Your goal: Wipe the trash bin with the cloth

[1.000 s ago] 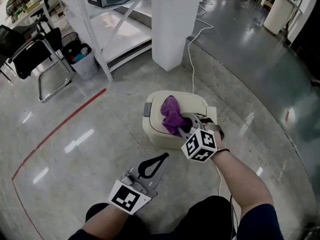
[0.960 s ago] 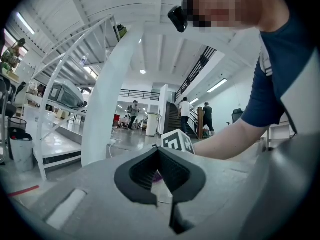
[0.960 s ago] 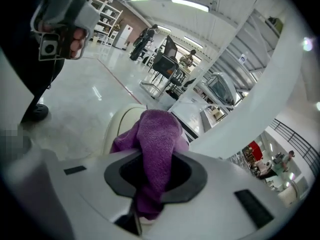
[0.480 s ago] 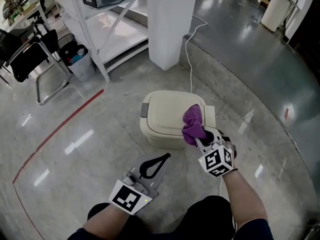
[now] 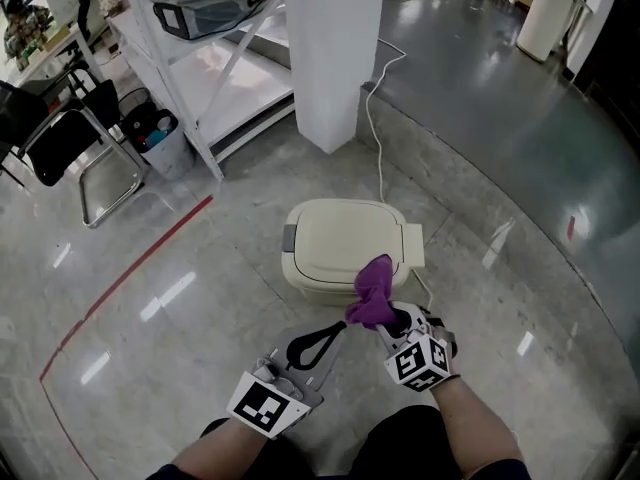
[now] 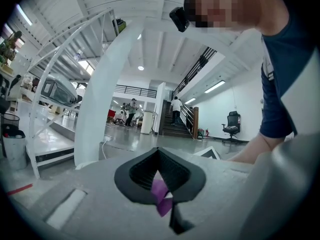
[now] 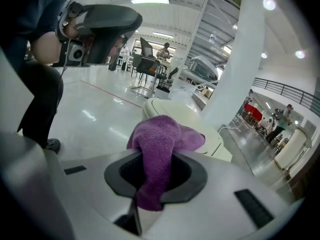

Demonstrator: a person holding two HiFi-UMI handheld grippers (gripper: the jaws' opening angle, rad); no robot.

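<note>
A cream trash bin [image 5: 340,240] with its lid down stands on the grey floor in the head view. My right gripper [image 5: 385,320] is shut on a purple cloth [image 5: 373,290], which it holds at the bin's near side, just off the lid's front edge. In the right gripper view the cloth [image 7: 159,140] bulges up out of that gripper [image 7: 155,159], with the bin [image 7: 167,107] right behind it. My left gripper [image 5: 315,342] hovers shut and empty left of the cloth, near the bin's front. From the left gripper [image 6: 159,154] a bit of purple cloth [image 6: 161,198] shows through its pads.
Behind the bin rises a white pillar [image 5: 335,48], and a white cable [image 5: 376,138] runs down past it to the bin. A white shelf rack [image 5: 215,63], a small waste basket [image 5: 160,128] and a black chair [image 5: 70,143] stand at the left. A red tape line [image 5: 125,273] crosses the floor.
My right gripper has dragged the cloth across the bin's lid from its far left part to the near edge, toward me. The left gripper shifted slightly toward the bin.
</note>
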